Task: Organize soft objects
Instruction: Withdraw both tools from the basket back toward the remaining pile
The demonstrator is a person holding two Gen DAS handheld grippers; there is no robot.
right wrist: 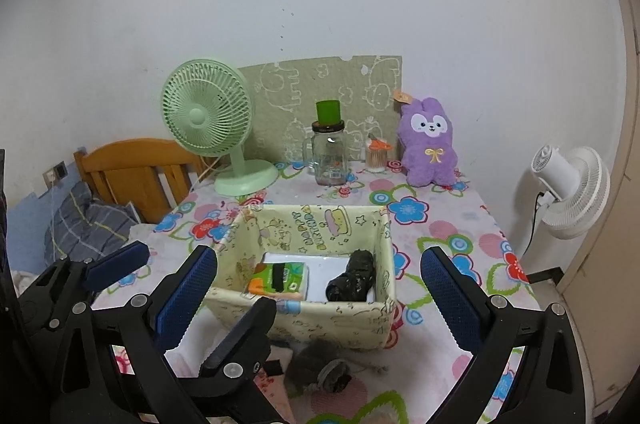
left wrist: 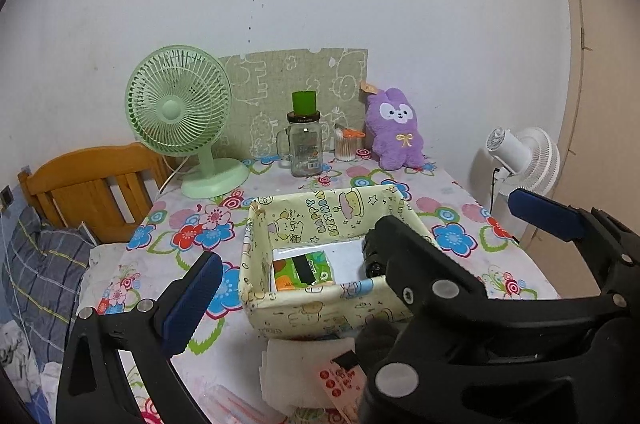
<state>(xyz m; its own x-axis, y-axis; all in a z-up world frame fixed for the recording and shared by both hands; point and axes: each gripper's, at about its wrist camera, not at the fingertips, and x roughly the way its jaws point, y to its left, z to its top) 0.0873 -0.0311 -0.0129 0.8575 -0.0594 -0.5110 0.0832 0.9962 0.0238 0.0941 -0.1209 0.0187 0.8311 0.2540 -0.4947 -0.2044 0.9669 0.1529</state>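
Both claws, left and right, hang spread and empty over the yellow box on the tabletop. Inside lie a tissue pack and a dark, perhaps bagged bundle, half hidden in the left view.

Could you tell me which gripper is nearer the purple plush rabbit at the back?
Right. The right gripper sits on the side of the purple plush rabbit; the left gripper is farther left.

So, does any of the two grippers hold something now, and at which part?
Nothing is held. The left gripper and the right gripper are both open, fingers wide apart, above the fabric box.
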